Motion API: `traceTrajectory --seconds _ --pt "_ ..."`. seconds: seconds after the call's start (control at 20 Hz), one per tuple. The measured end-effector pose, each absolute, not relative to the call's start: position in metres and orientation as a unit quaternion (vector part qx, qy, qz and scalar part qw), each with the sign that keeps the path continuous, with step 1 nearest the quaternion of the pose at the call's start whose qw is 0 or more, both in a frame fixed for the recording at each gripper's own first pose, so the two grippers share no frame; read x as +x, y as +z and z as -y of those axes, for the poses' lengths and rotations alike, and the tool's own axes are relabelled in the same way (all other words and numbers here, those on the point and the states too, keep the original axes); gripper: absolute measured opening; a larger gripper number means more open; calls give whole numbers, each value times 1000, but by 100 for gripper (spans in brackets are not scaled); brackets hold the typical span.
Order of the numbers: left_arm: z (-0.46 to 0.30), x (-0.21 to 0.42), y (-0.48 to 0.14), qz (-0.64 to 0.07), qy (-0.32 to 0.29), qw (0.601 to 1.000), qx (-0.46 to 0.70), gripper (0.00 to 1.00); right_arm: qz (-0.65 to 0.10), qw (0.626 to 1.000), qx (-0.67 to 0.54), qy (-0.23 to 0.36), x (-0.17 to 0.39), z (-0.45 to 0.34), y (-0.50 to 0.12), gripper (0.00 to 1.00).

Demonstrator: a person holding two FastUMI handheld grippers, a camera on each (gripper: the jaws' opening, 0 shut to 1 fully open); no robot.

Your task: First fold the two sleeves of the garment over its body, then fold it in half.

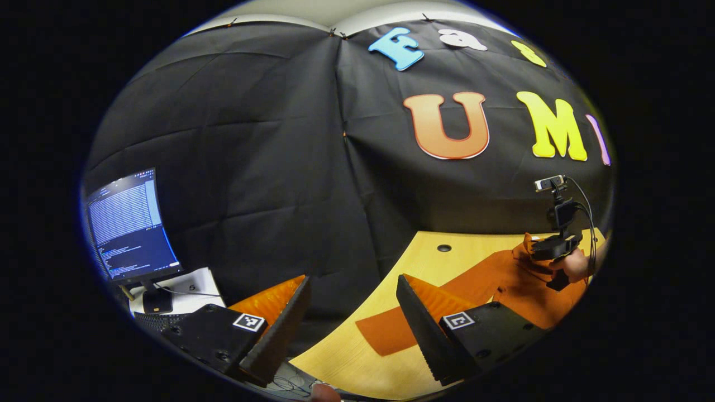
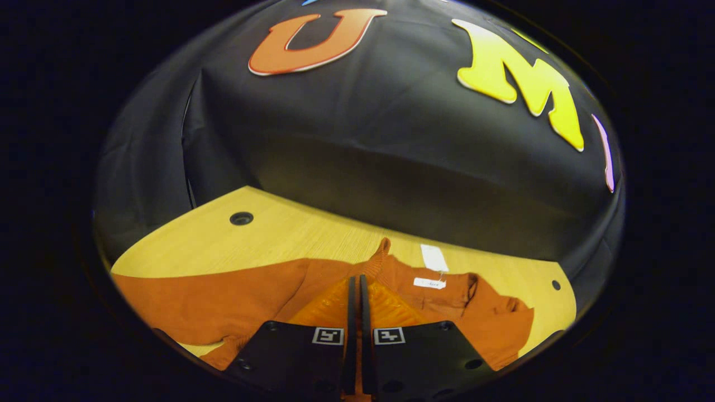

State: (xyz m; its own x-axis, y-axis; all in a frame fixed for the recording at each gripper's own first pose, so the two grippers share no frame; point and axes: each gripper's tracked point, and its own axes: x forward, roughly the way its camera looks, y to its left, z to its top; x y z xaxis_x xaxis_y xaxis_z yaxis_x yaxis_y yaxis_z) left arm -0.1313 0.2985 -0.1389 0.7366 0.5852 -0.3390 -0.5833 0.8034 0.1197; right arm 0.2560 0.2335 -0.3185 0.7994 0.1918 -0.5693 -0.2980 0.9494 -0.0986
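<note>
Garment [image 2: 234,301] rust knit on pale wood table [image 2: 290,234]; right tool [image 2: 356,282] pinching sleeve; left tool [image 1: 353,287] spread.

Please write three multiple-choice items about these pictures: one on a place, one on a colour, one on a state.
1. Where does the lit computer monitor stand in the left gripper view?
A. at the left
B. at the right
C. at the top

2. What colour is the long-sleeved garment on the light wooden table?
A. blue
B. orange
C. white

3. How do the left tongs stand?
A. shut on a sleeve
B. shut on nothing
C. open

Key: 1 A, it is beside the black cloth wall; 2 B, orange cloth in both views; 3 C, a wide gap parts the fingers.
</note>
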Motion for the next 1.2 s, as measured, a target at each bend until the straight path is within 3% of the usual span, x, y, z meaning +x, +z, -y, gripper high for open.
traceTrajectory --seconds 0.15,0.4,0.65,0.8,0.85,0.9,1.2 --pt "-301 -139 -150 -199 323 925 -9 100 -305 939 -77 139 254 -243 -334 8" --pt "-299 -123 -162 -205 317 926 -19 99 -308 936 -76 152 252 -252 -336 21" --pt "-296 -104 -164 -198 296 934 -17 99 -315 931 -67 171 239 -263 -331 46" --pt "-290 -100 -179 -201 284 937 -35 99 -311 932 -61 177 233 -264 -315 48" --pt "-289 -99 -187 -205 281 937 -43 99 -308 932 -58 180 231 -264 -309 63" --pt "-285 -98 -197 -212 274 937 -55 99 -307 932 -60 182 229 -261 -302 71" --pt "-276 -100 -266 -268 265 916 -135 100 -291 937 -49 187 207 -230 -250 82"
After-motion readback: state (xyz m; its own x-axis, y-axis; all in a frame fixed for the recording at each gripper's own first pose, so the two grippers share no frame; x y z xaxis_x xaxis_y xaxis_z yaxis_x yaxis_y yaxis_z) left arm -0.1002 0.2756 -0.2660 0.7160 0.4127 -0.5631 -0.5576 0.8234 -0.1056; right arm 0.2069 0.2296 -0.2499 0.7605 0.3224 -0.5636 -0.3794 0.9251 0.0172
